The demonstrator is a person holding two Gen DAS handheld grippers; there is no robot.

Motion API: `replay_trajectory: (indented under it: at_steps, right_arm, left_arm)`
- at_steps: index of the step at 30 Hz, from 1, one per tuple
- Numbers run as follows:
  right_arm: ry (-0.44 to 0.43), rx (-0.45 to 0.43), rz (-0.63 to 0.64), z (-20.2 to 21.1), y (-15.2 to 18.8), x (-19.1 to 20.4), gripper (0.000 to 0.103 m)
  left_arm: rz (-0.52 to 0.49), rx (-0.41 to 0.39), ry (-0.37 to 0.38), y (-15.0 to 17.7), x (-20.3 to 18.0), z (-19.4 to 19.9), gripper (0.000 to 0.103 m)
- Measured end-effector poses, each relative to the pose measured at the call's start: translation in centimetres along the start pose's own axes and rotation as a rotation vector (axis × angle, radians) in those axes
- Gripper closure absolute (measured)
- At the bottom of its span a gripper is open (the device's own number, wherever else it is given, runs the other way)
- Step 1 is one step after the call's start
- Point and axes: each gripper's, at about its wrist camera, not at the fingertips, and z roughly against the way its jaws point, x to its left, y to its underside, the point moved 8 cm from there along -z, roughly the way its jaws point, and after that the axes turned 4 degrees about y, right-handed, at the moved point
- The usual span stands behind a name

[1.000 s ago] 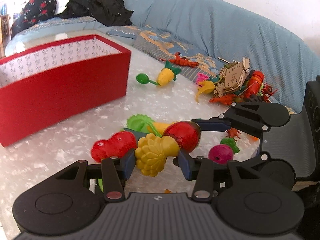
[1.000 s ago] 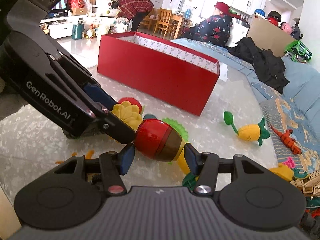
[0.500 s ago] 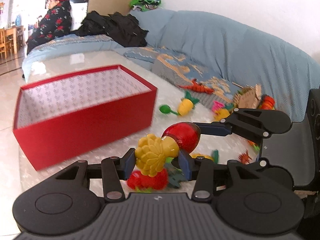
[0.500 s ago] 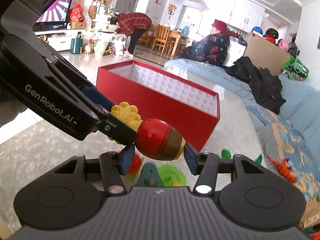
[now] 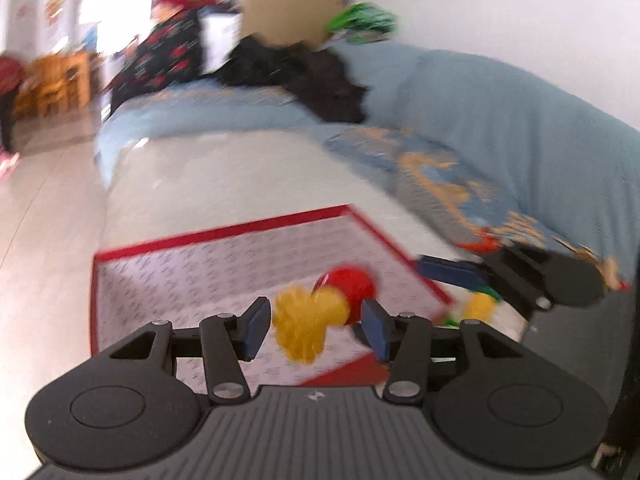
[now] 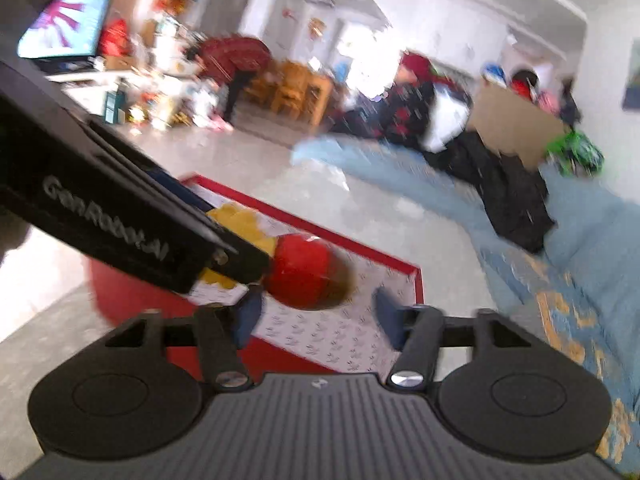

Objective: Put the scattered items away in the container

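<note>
Left wrist view is showing the left tool (image 5: 316, 320) hanging over the red box (image 5: 120, 276), its fingers spread with gaps beside the yellow toy (image 5: 304, 320), which looks to be dropping into the box. Right wrist view is showing the right tool (image 6: 312, 314) also apart, the red egg (image 6: 308, 276) loose between its fingers above the box's patterned floor. Both views are blurring badly. To release well, I would judge, the tools should be staying spread over the box's middle, away from its walls.
</note>
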Motion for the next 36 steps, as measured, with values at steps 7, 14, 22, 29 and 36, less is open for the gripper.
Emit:
replay_trajectory:
  at_steps: [7,14,22,29,36]
  right_arm:
    - [-0.006,0.007,-0.166,2.4,3.0,-1.6,0.039]
    - [-0.038,0.039,-0.226,10.1,9.1,-1.6,0.038]
    - [-0.004,0.111,-0.26,11.5,13.9,-2.0,0.037]
    - [0.015,0.124,-0.277,10.6,14.1,-3.3,0.037]
    - [0.052,0.116,-0.25,6.0,10.7,-8.0,0.034]
  left_arm:
    - [0.122,-0.018,-0.101,3.1,2.0,2.4,0.036]
    - [0.199,-0.032,-0.045,8.6,-0.5,8.0,0.032]
    - [0.189,0.013,-0.01,12.0,-3.0,7.3,0.032]
    - [0.194,0.035,-0.009,12.8,-2.4,5.4,0.032]
    - [0.193,0.043,0.005,12.9,-2.4,5.3,0.031]
